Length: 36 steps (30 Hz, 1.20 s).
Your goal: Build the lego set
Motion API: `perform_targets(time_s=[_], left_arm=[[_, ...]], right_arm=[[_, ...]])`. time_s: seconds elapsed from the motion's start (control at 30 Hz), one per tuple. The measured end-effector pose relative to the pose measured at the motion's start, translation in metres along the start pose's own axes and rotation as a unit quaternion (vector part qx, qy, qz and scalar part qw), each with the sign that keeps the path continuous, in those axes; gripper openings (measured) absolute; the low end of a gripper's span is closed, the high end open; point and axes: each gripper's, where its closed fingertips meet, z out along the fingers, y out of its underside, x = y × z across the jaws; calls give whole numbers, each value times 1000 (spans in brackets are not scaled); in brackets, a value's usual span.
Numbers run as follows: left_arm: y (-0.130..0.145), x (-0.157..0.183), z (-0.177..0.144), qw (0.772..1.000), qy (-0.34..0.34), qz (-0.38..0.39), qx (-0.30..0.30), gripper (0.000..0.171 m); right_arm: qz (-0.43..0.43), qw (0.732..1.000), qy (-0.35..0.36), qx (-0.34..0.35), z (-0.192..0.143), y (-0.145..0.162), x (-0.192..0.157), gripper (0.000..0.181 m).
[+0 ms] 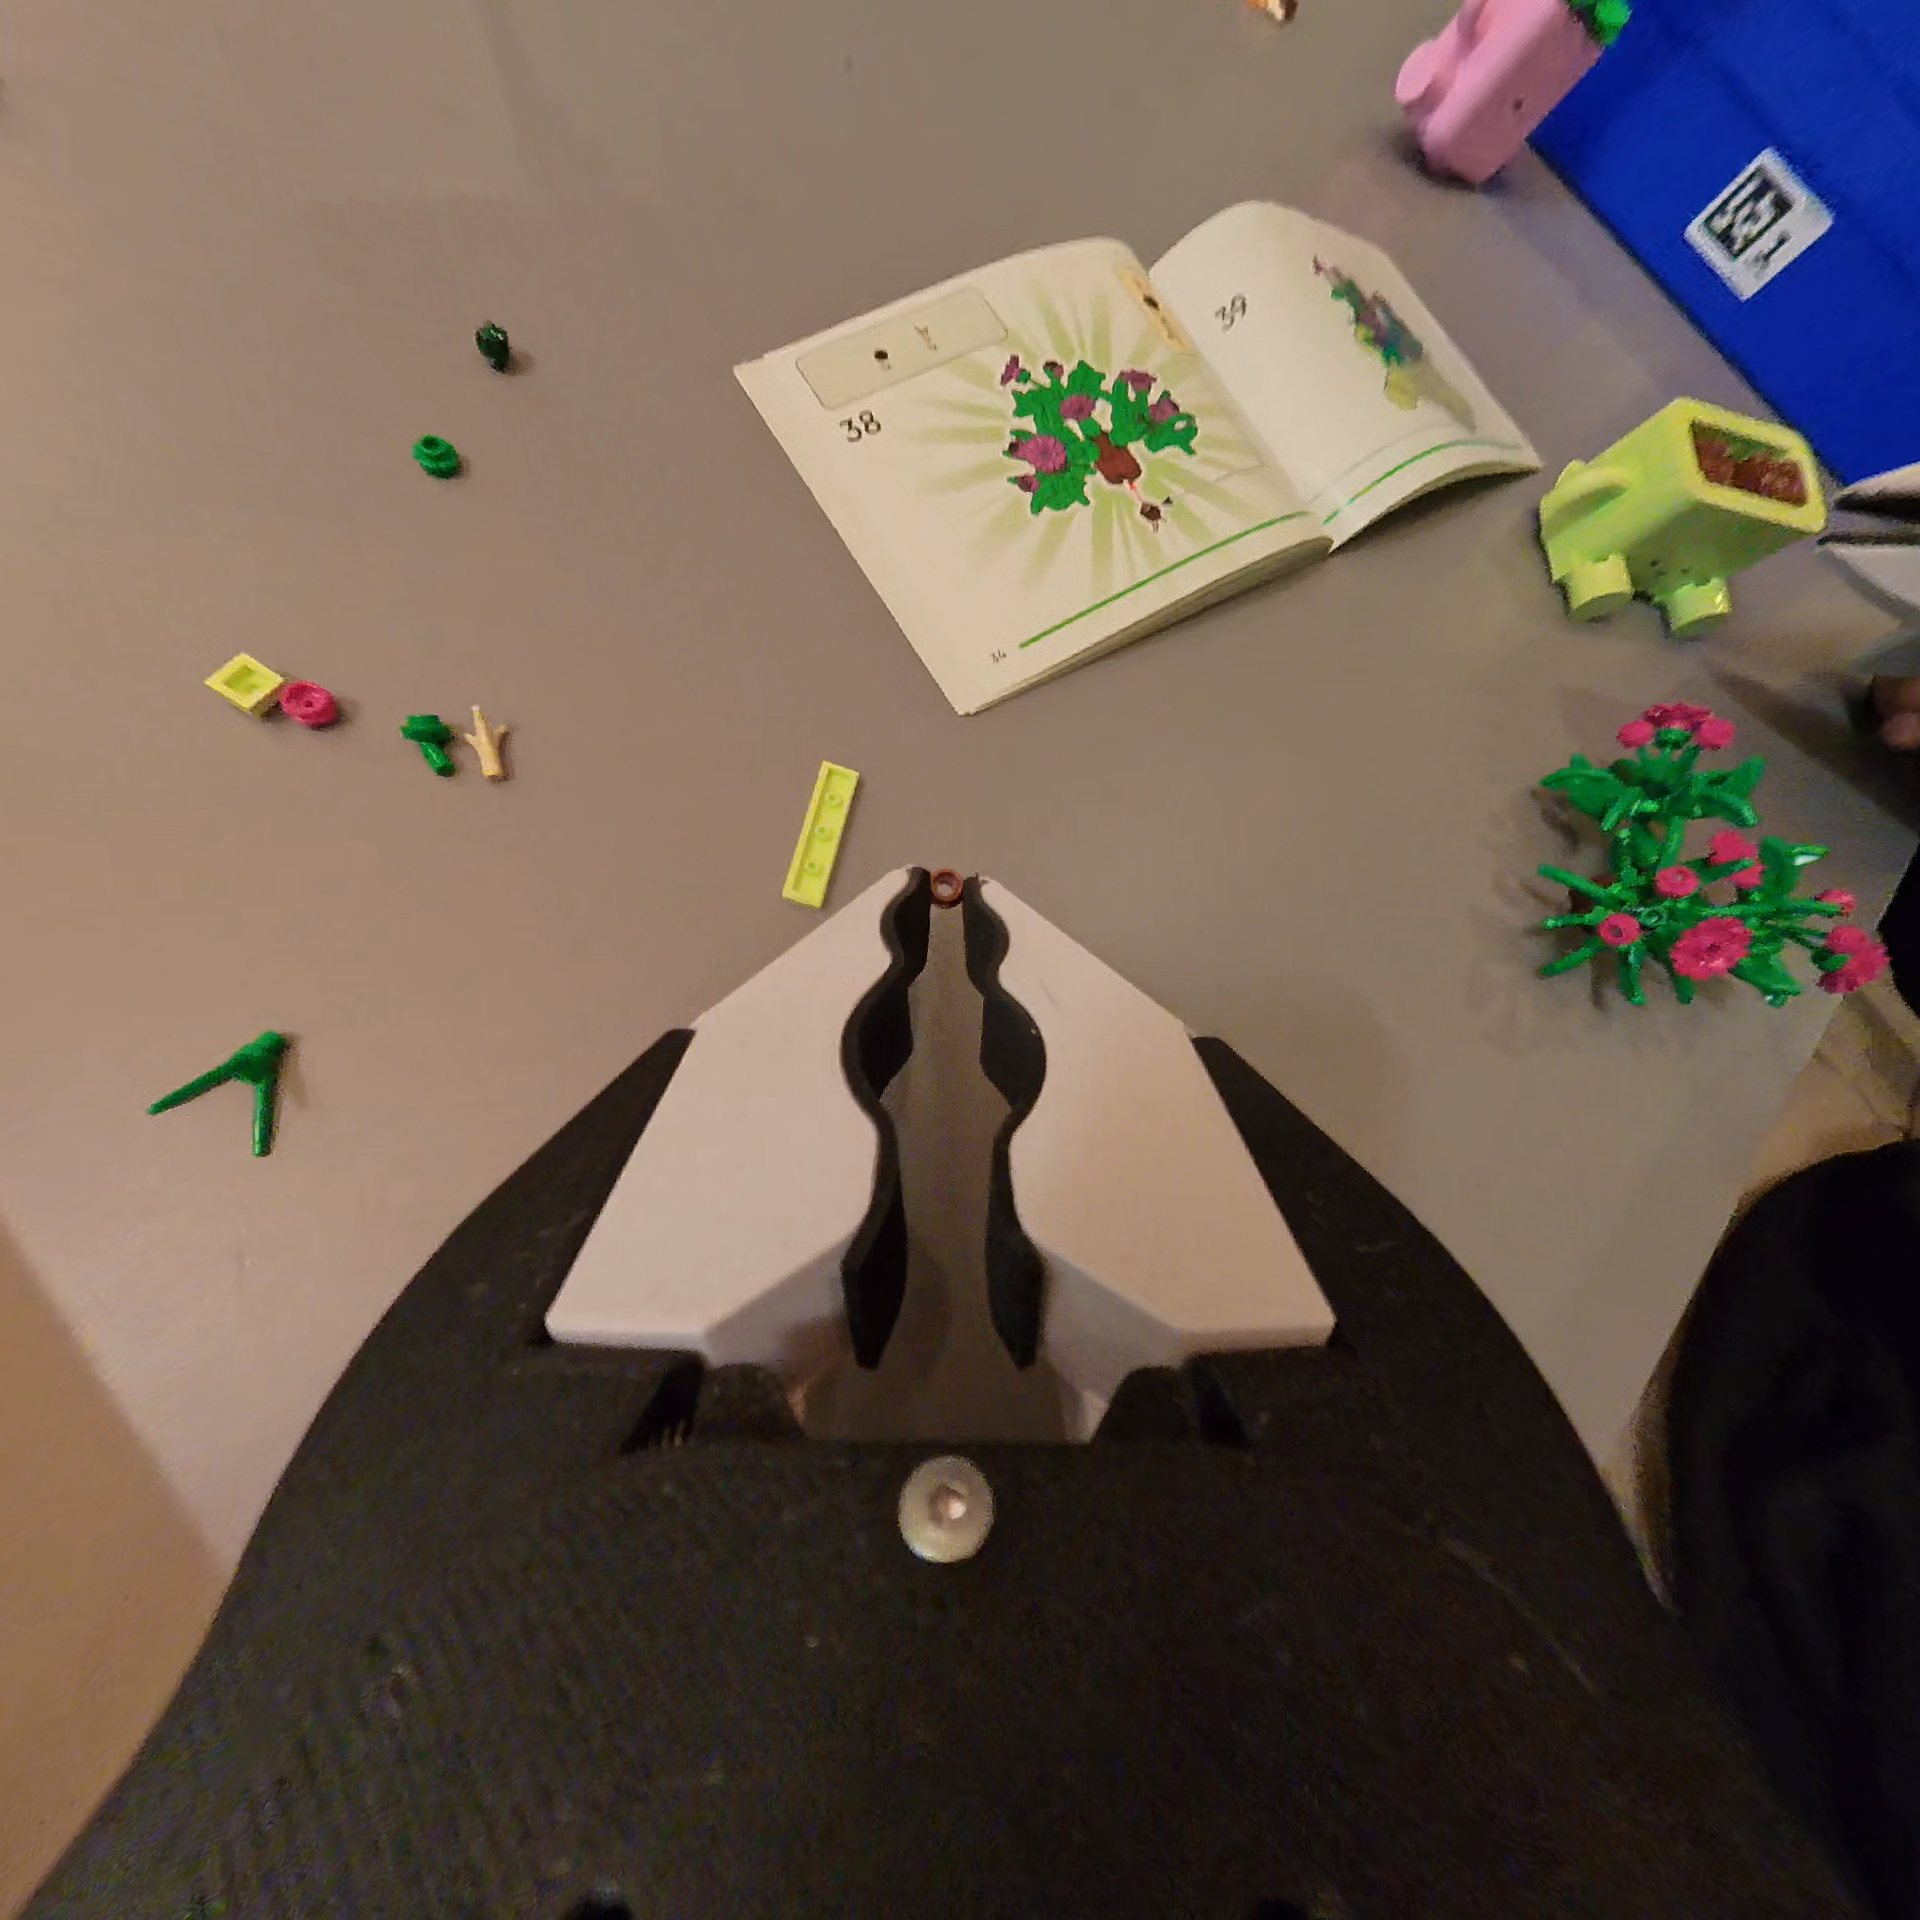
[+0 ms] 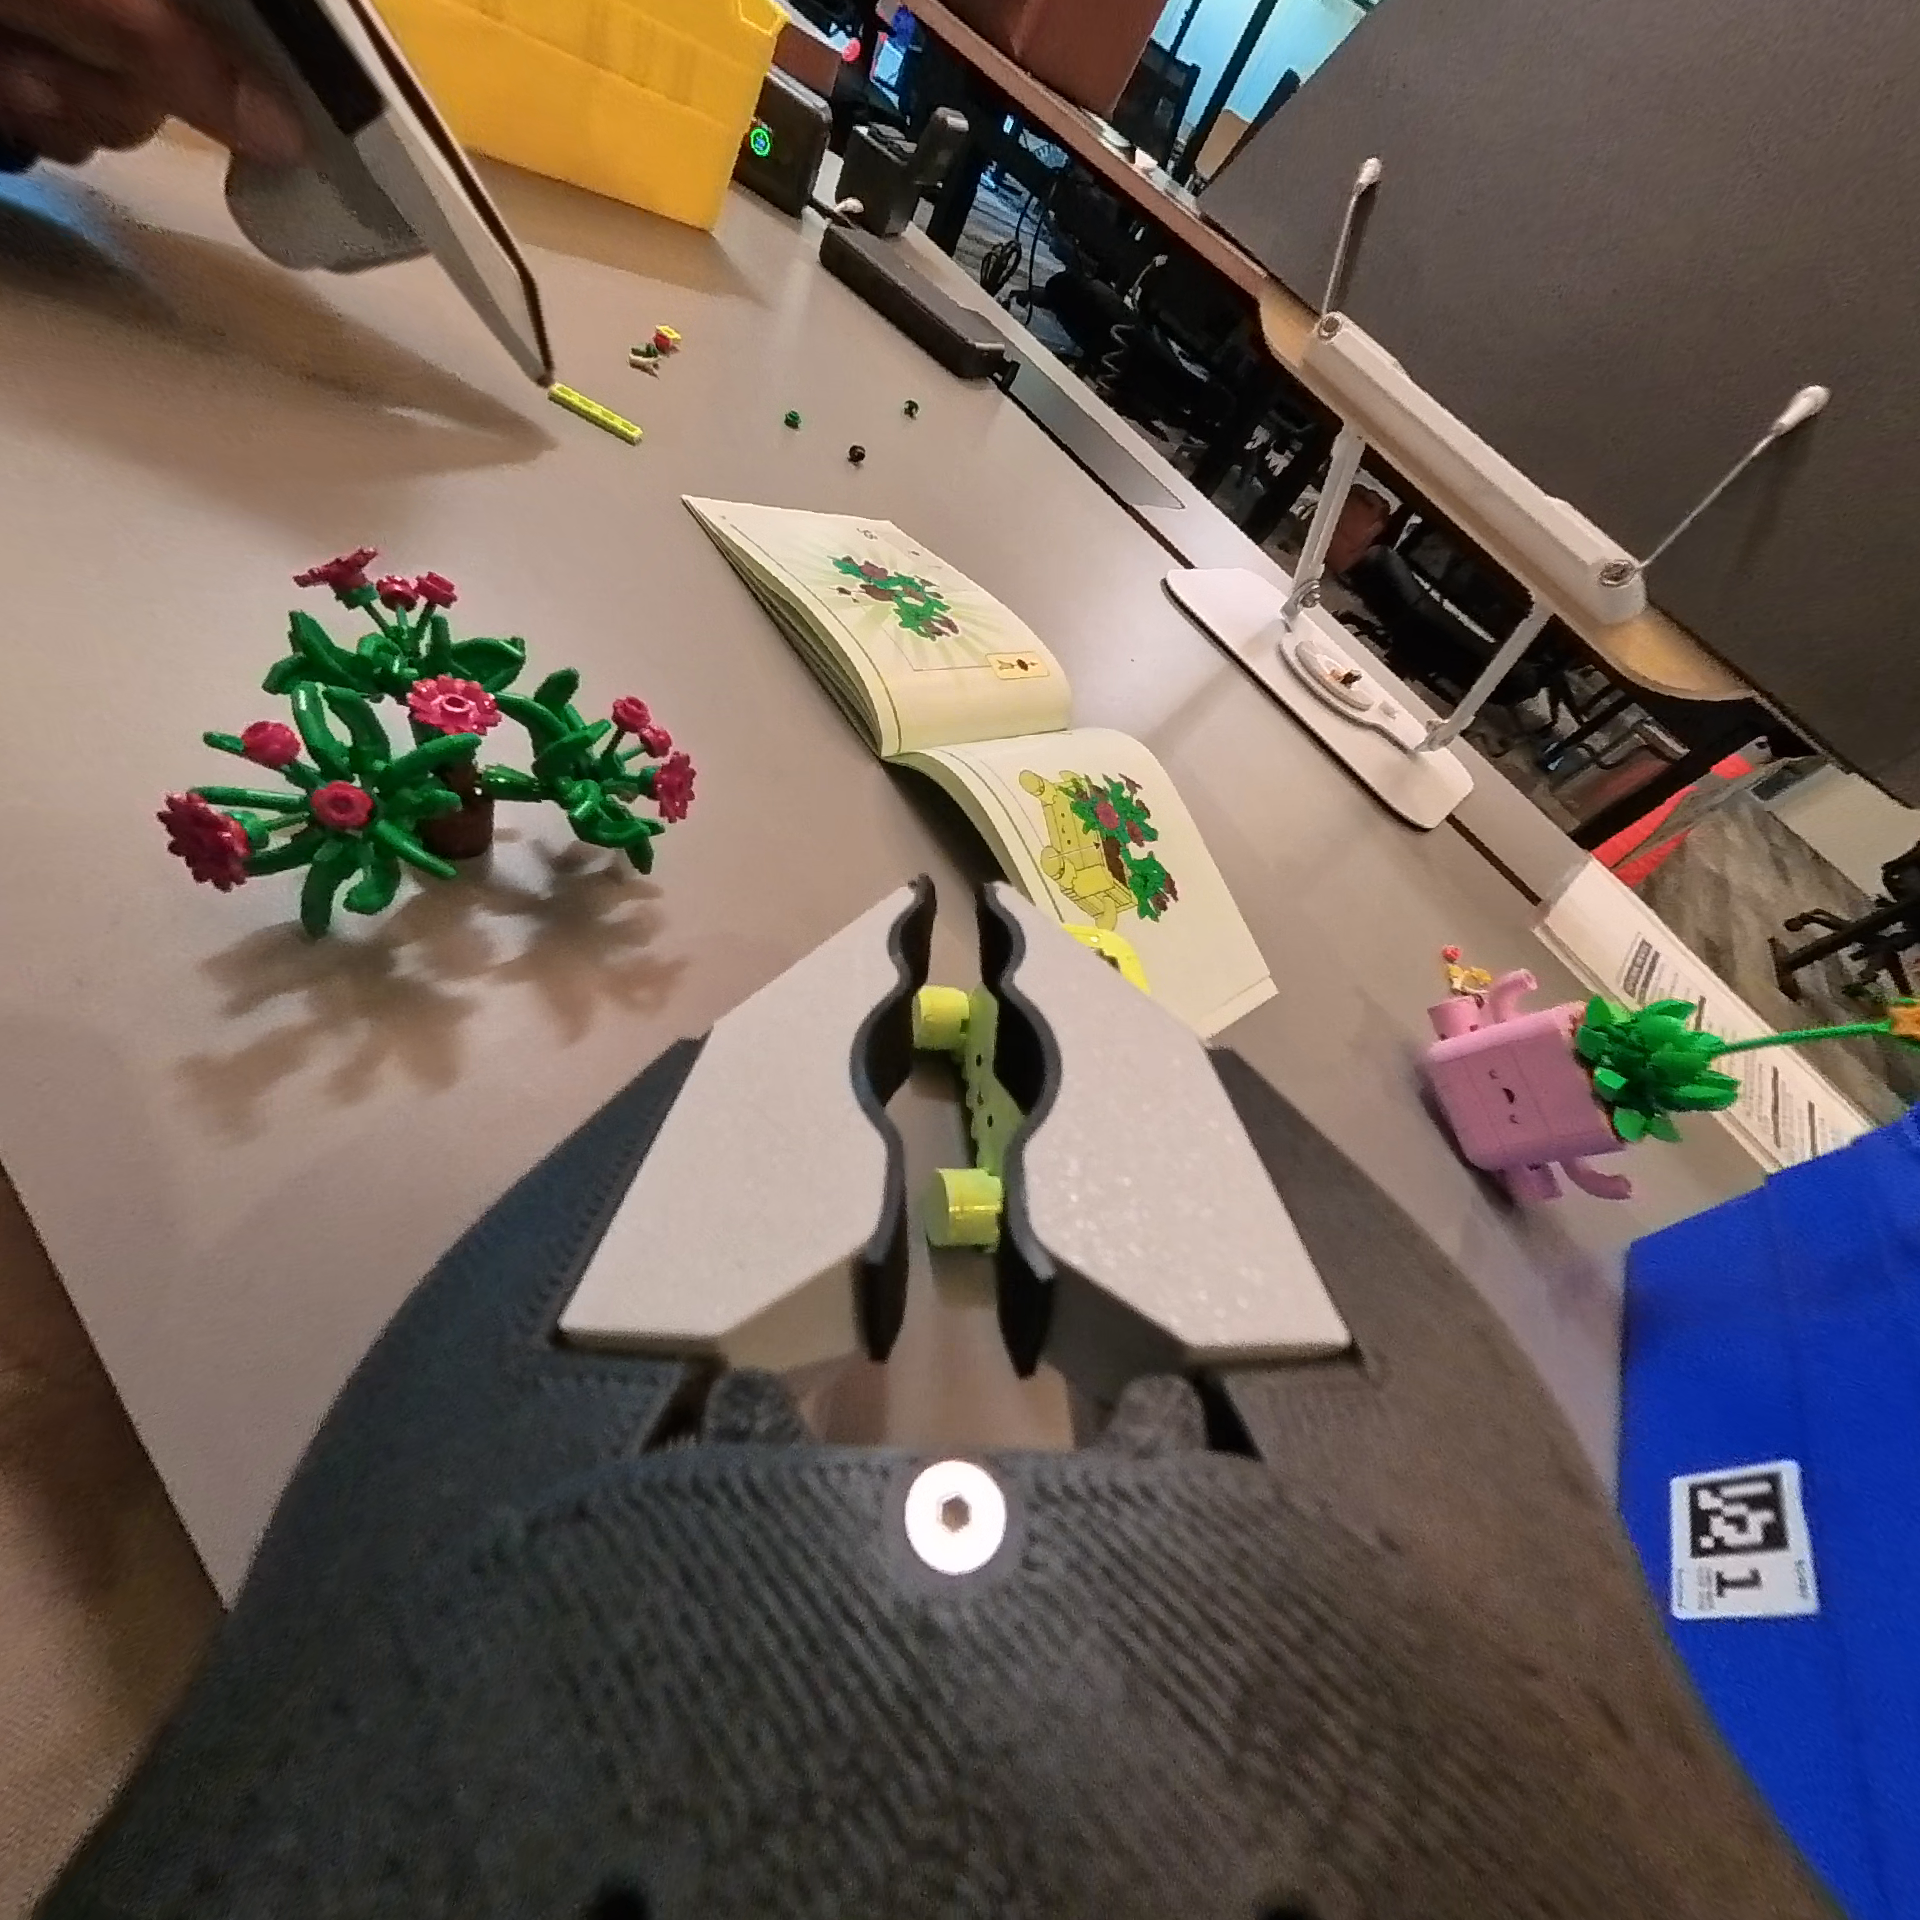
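Left gripper pinches a small brown ring at its very tips, low over the grey table, just beside a lime plate. Right gripper clamps the lime pot deep between its fingers, pot lying sideways, feet toward camera. Flower plant stands on the table left of the open booklet. Loose bits well left: green stem, tan twig, pink round. Pink pot lies on its side near a blue bin
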Motion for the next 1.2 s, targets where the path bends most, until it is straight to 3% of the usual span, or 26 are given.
perform_targets(time_s=[0.57, 0.9, 1.0, 1.13, 1.2], left_arm=[[12, 10, 13, 999, 14, 18, -43, 8], [-1, 5, 5, 1000, 22, 7, -9, 11], [-11, -14, -3, 1000, -18, -4, 17, 15], [-18, -55, -9, 988, -152, 31, 18, 19], [-21, -62, -6, 983, -177, 45, 18, 16]], right_arm=[[1, 1000, -1, -2, 0, 0, 0, 6], [-3, 1000, 2, -5, 1, 1, 0, 6], [-3, 1000, 2, -6, 2, 2, 0, 6], [-4, 1000, 0, -8, 2, 2, 0, 6], [-6, 1000, 0, -8, 2, 2, -1, 6]])
